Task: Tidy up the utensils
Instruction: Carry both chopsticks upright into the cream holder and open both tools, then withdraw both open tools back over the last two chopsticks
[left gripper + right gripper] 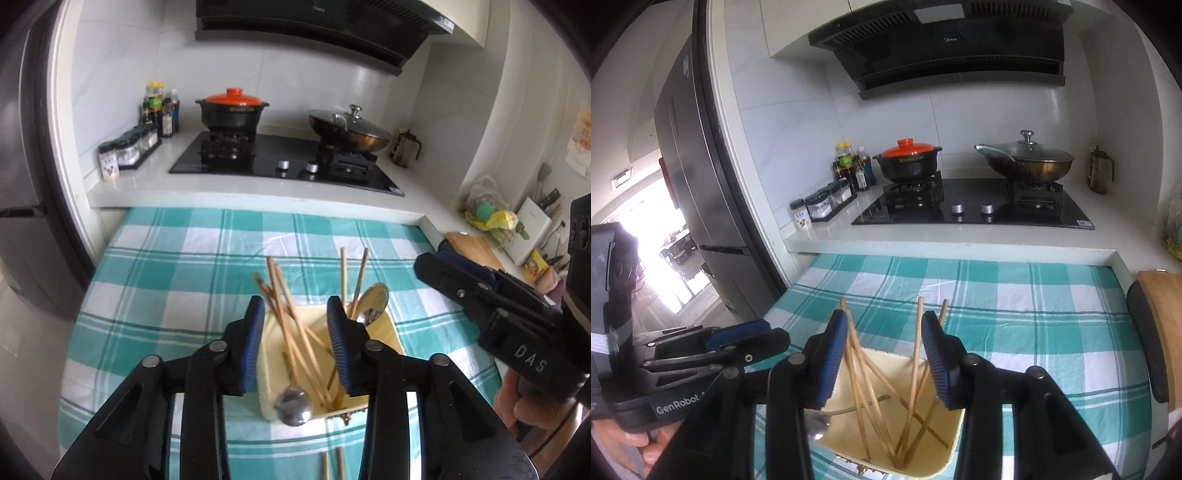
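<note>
I am in a small kitchen, working over a teal-and-white checked cloth (192, 258) that butts against a white counter carrying a black gas hob (280, 162). An orange-lidded clay pot (232, 110) sits on the far left burner and a glass-lidded wok (349, 127) on the far right one.

Near me on the cloth stands the cream square holder (388, 328), already bristling with wooden chopsticks (280, 295) and two metal spoons (373, 301). My left gripper (295, 343) hangs just above it, jaws parted wide and gripping nothing. My right gripper (884, 354) hovers over the same holder, also spread wide and empty.

A pair of loose chopsticks (332, 465) lies on the cloth at the near edge, just short of the holder. I judge they are what remains. To do it well I would pinch both sticks together near the middle, lift, tilt them upright, and drop them into a gap, taking care not to nudge the holder over.
</note>
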A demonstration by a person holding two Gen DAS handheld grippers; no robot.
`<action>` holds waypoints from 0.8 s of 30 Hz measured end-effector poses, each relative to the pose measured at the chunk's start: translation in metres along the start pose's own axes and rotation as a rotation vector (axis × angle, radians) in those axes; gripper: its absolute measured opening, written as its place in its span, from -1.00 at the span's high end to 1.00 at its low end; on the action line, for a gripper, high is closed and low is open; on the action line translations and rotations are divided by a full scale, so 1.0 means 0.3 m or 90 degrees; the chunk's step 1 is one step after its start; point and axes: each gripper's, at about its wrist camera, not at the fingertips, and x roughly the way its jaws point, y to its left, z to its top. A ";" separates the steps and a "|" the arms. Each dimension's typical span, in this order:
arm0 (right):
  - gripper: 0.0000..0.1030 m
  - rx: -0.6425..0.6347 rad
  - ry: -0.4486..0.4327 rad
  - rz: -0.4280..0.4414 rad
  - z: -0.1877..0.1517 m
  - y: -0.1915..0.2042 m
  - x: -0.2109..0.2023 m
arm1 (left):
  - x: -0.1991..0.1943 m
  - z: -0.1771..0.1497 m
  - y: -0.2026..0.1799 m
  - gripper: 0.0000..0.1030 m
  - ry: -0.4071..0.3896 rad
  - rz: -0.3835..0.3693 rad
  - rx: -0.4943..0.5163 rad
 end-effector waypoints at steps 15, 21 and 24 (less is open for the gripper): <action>0.07 -0.097 0.063 -0.034 -0.522 0.144 -0.475 | -0.437 -0.604 0.078 -0.52 0.068 0.055 0.141; 0.08 0.030 0.132 -0.067 -1.003 0.104 -0.500 | -0.390 -0.938 0.083 -0.52 0.138 0.012 0.017; 0.08 0.065 0.149 -0.087 -1.114 0.079 -0.524 | -0.382 -1.023 0.064 -0.52 0.164 0.009 -0.011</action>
